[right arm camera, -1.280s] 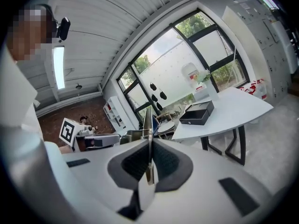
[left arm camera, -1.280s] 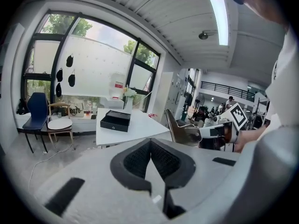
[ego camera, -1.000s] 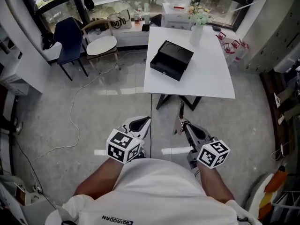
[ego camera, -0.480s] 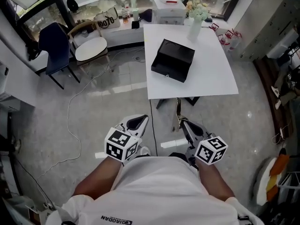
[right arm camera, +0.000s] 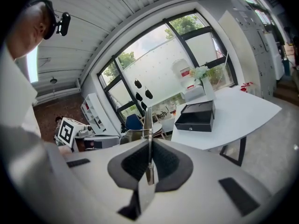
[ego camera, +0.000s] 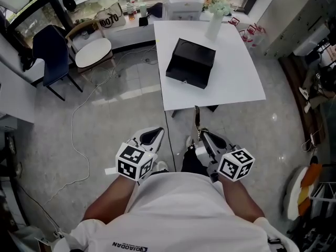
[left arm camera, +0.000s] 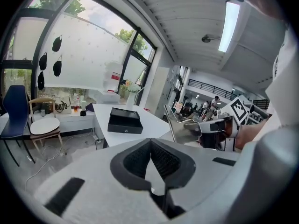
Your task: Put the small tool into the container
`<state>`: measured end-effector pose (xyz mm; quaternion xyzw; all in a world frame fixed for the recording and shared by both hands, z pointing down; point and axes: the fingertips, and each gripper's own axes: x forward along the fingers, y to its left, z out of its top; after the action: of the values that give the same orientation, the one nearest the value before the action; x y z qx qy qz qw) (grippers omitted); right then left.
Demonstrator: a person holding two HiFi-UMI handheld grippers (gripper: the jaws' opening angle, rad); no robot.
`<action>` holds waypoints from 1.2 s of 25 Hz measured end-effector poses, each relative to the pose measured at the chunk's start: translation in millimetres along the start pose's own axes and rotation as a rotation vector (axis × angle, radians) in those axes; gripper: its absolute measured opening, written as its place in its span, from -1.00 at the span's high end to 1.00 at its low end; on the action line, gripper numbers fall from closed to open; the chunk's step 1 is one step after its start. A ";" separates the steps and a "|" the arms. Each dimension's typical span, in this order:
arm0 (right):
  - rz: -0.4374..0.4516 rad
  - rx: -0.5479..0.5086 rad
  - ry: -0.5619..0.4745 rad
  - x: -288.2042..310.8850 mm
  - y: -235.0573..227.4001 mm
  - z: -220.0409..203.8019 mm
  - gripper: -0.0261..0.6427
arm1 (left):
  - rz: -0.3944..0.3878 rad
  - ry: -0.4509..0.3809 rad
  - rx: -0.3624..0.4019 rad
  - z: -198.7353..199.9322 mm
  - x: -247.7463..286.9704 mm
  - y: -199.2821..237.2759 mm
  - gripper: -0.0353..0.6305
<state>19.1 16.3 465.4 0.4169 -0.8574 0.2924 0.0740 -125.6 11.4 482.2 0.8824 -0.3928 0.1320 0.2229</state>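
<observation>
Closest in, both tools sit low at the person's waist, marker cubes facing up. The left tool has its pads pressed together with nothing between them; it looks spare for now and is carried level with the other for balance. The right tool is clamped on the small metal implement, a thin flat strip gripped at its lower end so that most of its length sticks out forward past the pads. The right gripper view shows it edge-on, so what kind of implement it is stays unclear, possibly a flat blade or scraper. Holding it by one end leaves the free end to go in first. Beyond lies bare grey floor, then the white tabletop, well apart from both tools. The black container rests on it, turned at an angle and apparently open on top. A white vase with flowers stands at the far edge. Judgement: carry stage, with the approach to the tabletop not yet made.
</observation>
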 end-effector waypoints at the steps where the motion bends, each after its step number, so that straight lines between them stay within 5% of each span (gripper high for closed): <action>1: 0.002 -0.002 0.001 1.4 -1.4 2.0 0.89 | 0.001 0.001 -0.001 0.7 2.0 0.8 0.87; 13: 0.081 -0.031 -0.006 52.5 -48.8 55.6 0.89 | 0.063 0.015 0.031 35.2 53.2 30.3 0.87; 30: 0.172 -0.092 0.091 130.6 -174.0 121.6 0.89 | 0.212 -0.017 -0.016 105.5 169.2 73.9 0.87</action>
<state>81.5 -223.7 490.8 0.3243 -0.8982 0.2768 0.1068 -64.0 -192.1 481.3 0.8351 -0.4868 0.1444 0.2116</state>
